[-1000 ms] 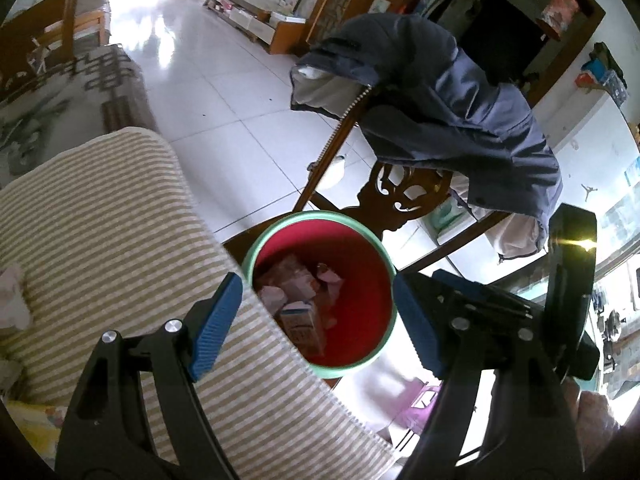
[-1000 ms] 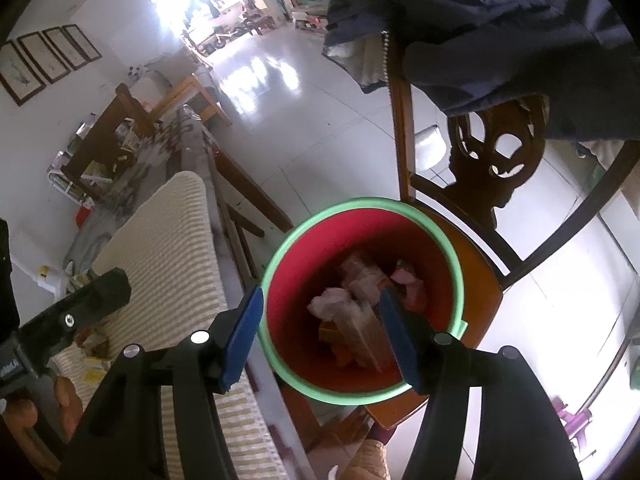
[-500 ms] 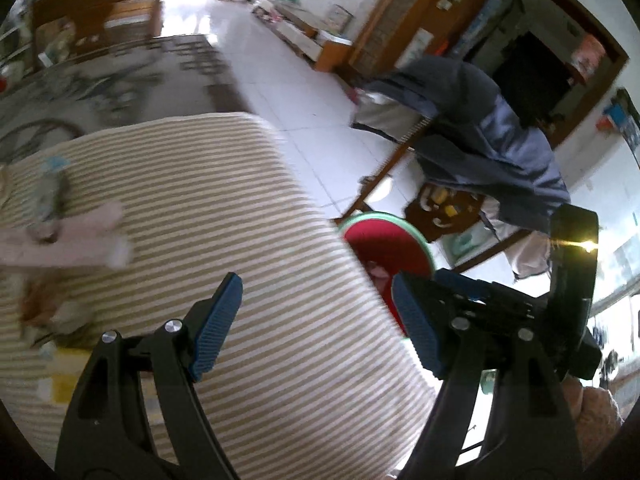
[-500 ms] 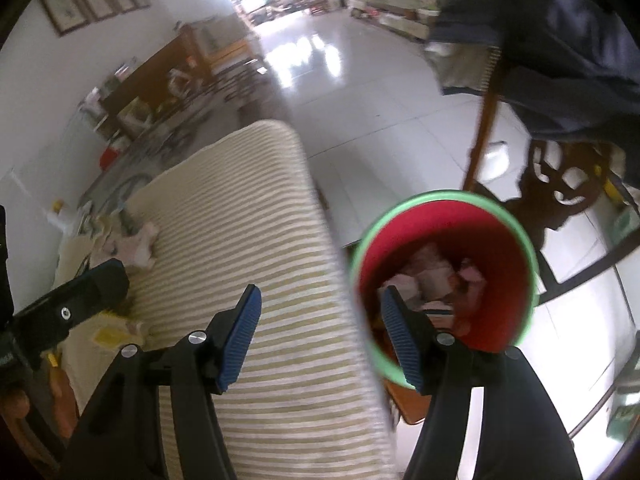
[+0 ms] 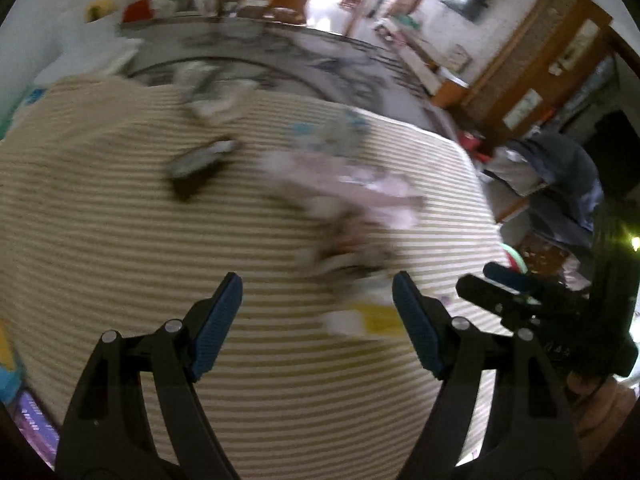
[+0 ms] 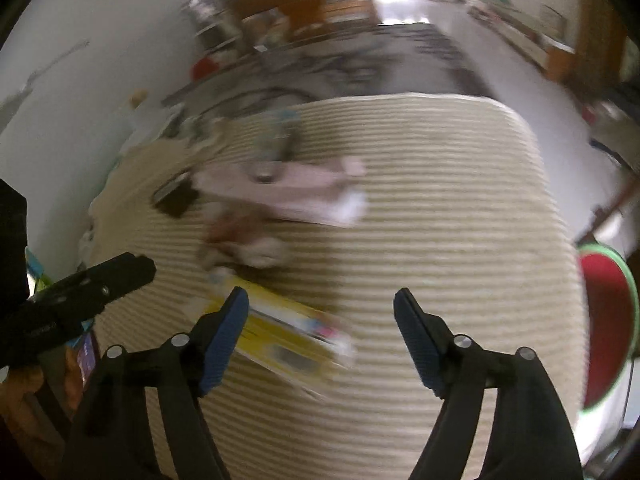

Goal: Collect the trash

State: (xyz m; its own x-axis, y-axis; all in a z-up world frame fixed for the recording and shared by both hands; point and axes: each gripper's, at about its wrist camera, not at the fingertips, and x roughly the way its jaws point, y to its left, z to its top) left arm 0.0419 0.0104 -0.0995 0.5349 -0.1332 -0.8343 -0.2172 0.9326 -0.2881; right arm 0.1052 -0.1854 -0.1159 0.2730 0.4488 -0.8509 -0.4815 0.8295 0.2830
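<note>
Trash (image 6: 280, 332) — flat yellow packet, crumpled pink wrappers (image 6: 288, 188) — on ribbed striped cloth (image 6: 440, 240); both jaws wide, empty, right's opening.

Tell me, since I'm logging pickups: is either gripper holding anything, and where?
Nothing is held. The left gripper is open and empty; the right gripper is opening, empty.

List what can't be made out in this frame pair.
- Pink and white litter on the striped cloth, both wrist views: motion blur hides what each piece is.
- Yellow packet, right wrist view: print unreadable, blurred.
- Red bin, right wrist view: cut by the edge, contents unseen.
</note>
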